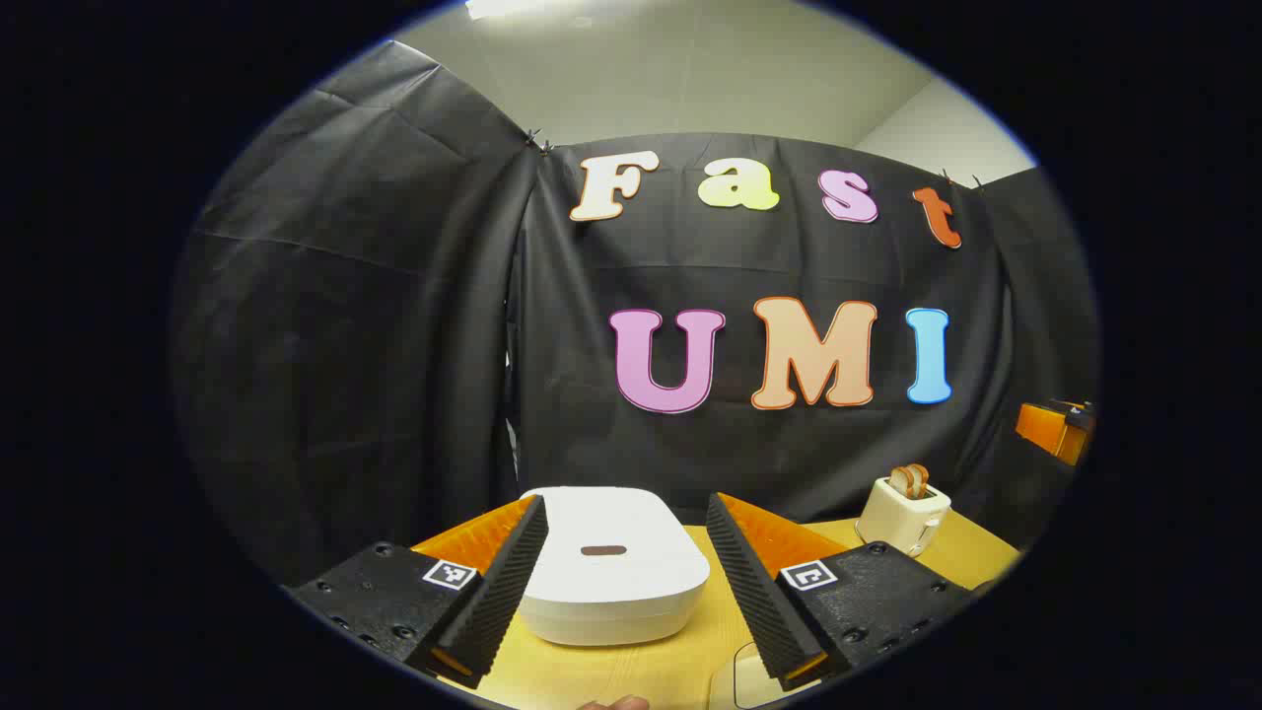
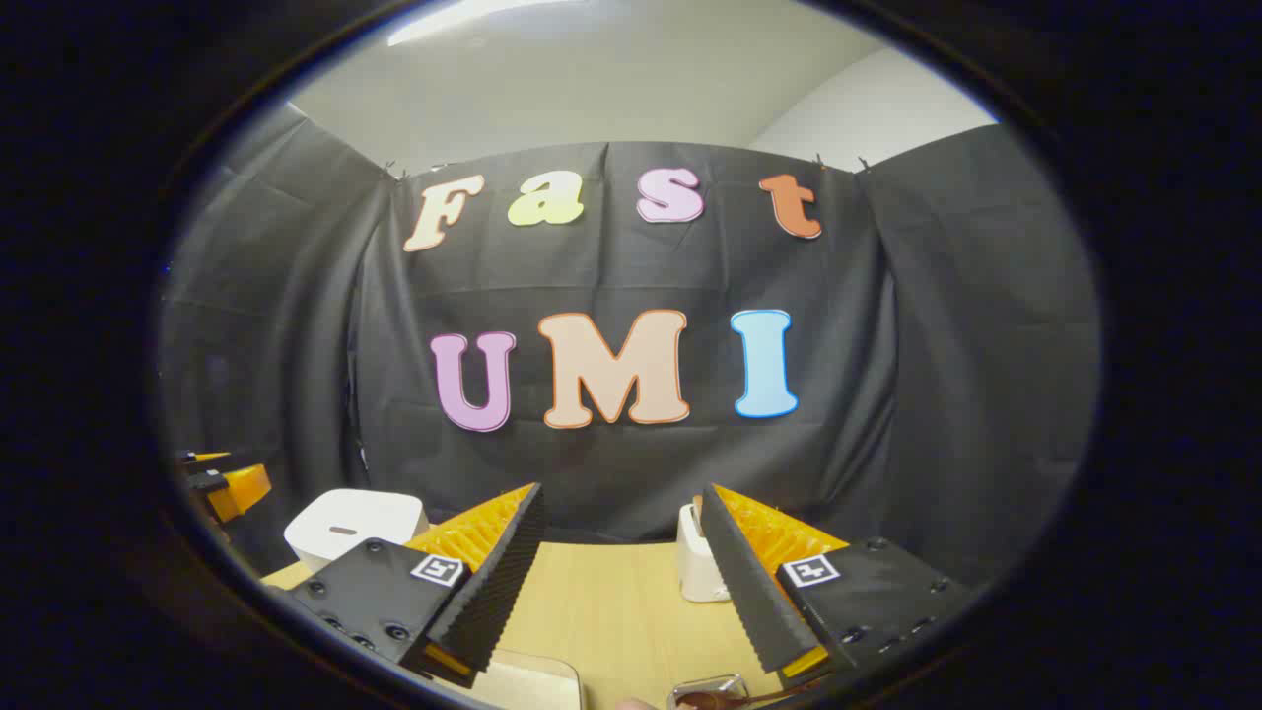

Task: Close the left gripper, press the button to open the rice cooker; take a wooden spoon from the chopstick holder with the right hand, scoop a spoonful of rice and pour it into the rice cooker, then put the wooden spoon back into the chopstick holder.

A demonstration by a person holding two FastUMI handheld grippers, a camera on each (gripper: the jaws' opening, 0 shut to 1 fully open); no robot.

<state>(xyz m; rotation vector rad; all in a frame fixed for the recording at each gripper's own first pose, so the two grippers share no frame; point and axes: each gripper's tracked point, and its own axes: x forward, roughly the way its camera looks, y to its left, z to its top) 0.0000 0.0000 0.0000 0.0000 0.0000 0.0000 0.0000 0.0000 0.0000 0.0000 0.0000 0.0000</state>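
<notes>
Risk lay in your left gripper point(image 1: 623, 582), whose jaws stood released before the closed rice cooker point(image 1: 613, 572) on the near table point(image 1: 631, 671), as were the right gripper's point(image 2: 616, 582): pressing the button point(image 1: 603, 550) unclenched could straddle it.

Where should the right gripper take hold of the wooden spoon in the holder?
Likely grip the wooden spoon by its exposed top, coming down from above: it stands upright out of the white chopstick holder, with the rest sunk inside.
</notes>
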